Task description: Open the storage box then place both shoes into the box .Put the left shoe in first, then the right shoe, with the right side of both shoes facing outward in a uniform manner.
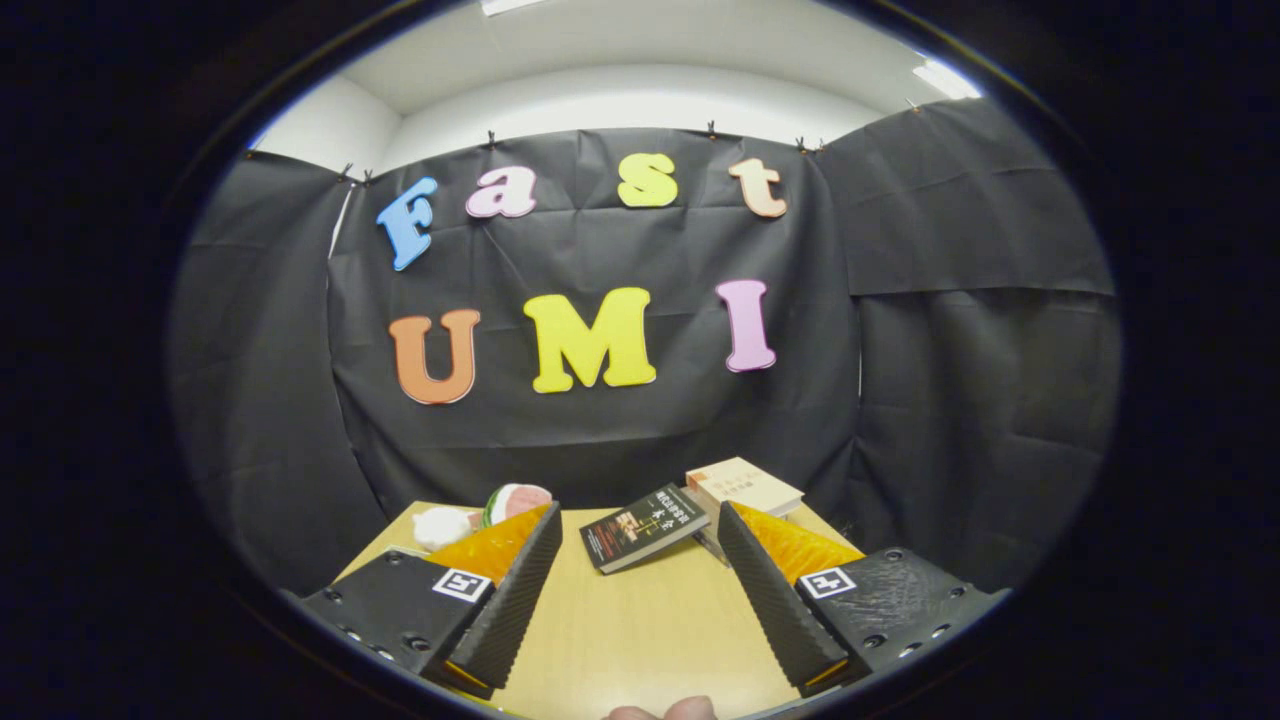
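Above the wooden table [640, 640], tool [640, 520] spread wide, empty, dark book [640, 527] just ahead, tan book [745, 487] beyond

A dark book [640, 527] is lying flat on the wooden table [640, 630], a pale book [745, 486] is sitting just beside it, and soft toys [485, 515] are resting near the far corner

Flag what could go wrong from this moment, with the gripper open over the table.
The open gripper holds nothing, and neither box nor shoes appear ahead, so it may have to search. The dark book and tan book lie just beyond the fingers; a forward sweep could shove them. The soft toys sit near the table edge.
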Demonstrator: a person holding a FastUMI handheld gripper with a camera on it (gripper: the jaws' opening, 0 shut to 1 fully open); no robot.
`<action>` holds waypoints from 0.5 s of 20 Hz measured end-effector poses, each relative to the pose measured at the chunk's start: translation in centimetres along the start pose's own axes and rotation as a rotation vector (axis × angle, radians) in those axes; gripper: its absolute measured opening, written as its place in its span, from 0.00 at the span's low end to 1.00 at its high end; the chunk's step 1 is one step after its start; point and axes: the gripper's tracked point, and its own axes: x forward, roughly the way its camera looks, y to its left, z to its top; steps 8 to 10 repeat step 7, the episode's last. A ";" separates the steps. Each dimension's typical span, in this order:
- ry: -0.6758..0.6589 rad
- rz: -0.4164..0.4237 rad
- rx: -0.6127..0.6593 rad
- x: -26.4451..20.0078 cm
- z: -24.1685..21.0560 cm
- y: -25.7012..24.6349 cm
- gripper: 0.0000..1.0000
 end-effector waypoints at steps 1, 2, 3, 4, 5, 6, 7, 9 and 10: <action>-0.006 0.000 0.002 -0.2 0.3 0.1 0.96; -0.010 0.002 0.003 -0.1 0.4 0.3 0.96; -0.012 0.004 0.002 -0.1 0.5 0.5 0.96; -0.015 0.007 0.000 0.0 0.4 0.6 0.96; -0.017 0.008 -0.008 -0.1 0.5 0.8 0.96; -0.020 0.007 -0.014 -0.2 0.4 0.8 0.96; -0.018 0.007 -0.015 -0.2 0.3 0.9 0.96; -0.018 0.007 -0.015 -0.2 0.3 0.9 0.96; -0.018 0.007 -0.015 -0.2 0.3 0.9 0.96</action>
